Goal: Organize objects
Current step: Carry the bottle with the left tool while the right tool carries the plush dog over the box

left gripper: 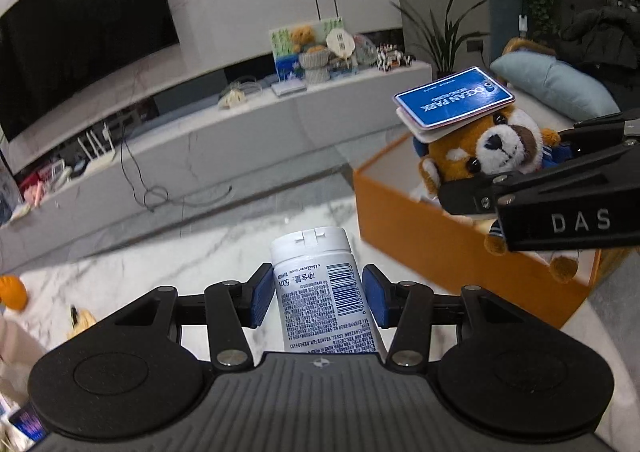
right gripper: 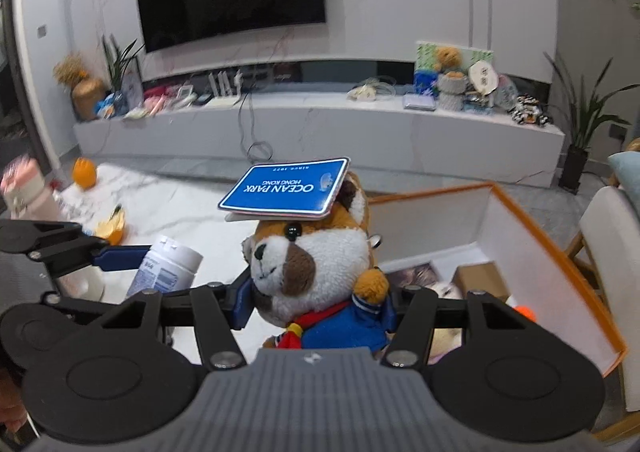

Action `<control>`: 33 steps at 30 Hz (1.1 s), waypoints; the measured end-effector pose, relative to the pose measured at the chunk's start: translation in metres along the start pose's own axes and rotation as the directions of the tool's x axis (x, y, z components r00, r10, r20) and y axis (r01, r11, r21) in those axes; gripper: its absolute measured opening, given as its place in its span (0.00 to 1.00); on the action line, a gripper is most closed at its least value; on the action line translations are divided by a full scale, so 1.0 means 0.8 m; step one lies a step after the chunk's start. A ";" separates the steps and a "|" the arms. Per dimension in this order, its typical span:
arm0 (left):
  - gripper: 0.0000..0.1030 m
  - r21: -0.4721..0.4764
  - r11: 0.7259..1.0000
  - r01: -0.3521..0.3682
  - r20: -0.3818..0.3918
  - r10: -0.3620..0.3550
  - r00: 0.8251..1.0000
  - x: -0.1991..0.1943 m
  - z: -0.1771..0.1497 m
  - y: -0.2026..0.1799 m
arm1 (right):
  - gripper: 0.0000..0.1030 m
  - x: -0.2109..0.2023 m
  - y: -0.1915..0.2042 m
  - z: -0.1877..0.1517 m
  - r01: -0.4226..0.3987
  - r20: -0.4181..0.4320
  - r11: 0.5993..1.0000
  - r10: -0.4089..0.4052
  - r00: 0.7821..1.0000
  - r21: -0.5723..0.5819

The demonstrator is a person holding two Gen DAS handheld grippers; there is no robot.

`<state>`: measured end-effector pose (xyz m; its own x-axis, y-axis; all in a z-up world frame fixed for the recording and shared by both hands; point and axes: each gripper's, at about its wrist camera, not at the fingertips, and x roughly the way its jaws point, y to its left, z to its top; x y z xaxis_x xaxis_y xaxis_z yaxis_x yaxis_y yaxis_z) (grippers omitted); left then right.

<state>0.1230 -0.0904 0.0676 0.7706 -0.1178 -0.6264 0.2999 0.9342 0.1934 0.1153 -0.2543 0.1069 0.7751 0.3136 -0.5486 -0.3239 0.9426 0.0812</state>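
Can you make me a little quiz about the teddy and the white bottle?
1. True or false: the plush toy is held by the right gripper.
2. What does the left gripper hold?
A. white bottle
B. an orange
C. a cup
3. Fill in: the blue tag on the toy's head reads "OCEAN ____".

Key: 1 true; 2 A; 3 PARK.

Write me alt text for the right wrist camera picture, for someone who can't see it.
The right tool grips a red panda plush toy with a blue Ocean Park card on its head, held beside an open orange box. At left, the left tool holds a white bottle above a marble table.
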 end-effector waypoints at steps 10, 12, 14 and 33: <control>0.55 0.030 0.999 -0.013 0.104 0.009 0.995 -0.011 0.072 -0.023 | 0.57 -0.035 -0.061 0.063 0.071 0.171 0.989 -0.093 0.981 0.129; 0.55 0.026 1.000 -0.002 0.124 -0.002 0.992 -0.009 0.087 -0.030 | 0.57 -0.041 -0.079 0.066 0.076 0.210 0.986 -0.107 0.972 0.148; 0.54 0.028 1.000 0.007 0.152 -0.011 0.988 -0.009 0.103 -0.039 | 0.57 -0.048 -0.096 0.068 0.109 0.255 0.983 -0.145 0.956 0.150; 0.54 0.079 0.987 0.137 0.123 -0.146 0.982 0.088 0.151 -0.134 | 0.57 -0.004 -0.224 0.045 0.150 0.211 0.945 -0.216 0.953 0.289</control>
<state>0.2127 -0.2396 0.0942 0.7821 -0.2935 -0.5498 0.4459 0.8798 0.1647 0.1901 -0.4201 0.1240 0.9231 0.1198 -0.3654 -0.0330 0.9714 0.2353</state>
